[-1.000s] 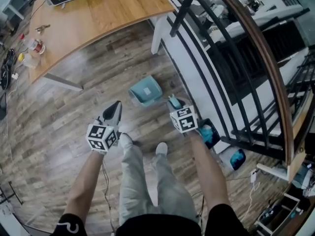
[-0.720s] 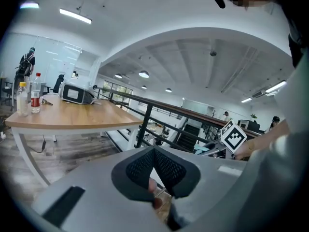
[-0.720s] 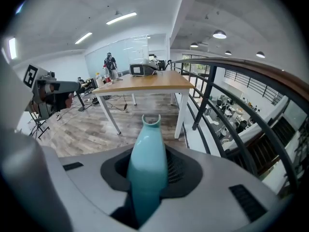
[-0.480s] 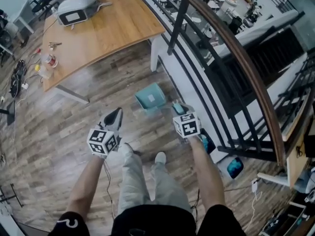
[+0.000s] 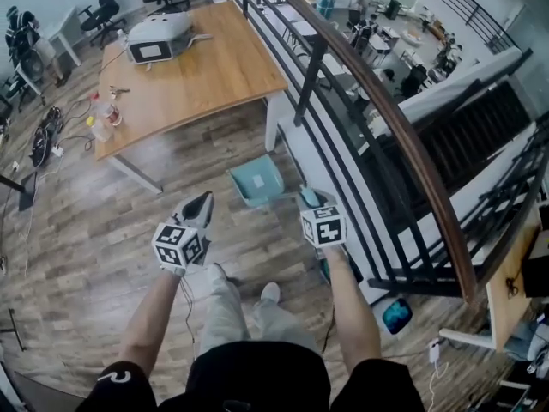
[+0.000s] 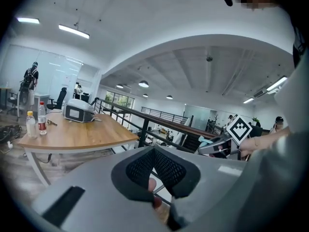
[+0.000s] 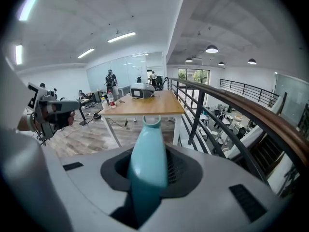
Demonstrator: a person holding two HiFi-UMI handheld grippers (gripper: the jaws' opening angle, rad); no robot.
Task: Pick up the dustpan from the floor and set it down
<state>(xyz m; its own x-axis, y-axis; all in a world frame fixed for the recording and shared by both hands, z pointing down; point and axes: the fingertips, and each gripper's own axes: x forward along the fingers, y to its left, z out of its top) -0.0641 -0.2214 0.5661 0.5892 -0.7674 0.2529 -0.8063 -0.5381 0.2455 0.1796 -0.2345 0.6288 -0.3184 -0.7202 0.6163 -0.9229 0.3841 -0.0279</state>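
The left tongs [image 6: 153, 150] are pressed together on nothing. The right tongs [image 7: 148, 178] clamp the handle [image 7: 147, 149] of the teal dustpan [image 5: 256, 181], which hangs ahead of them above the wood floor [image 5: 103, 230], beside the railing [image 5: 360, 118] and short of the desk [image 5: 197, 75]. Gripped only by the handle, it could swivel, slip free, or knock the bars.
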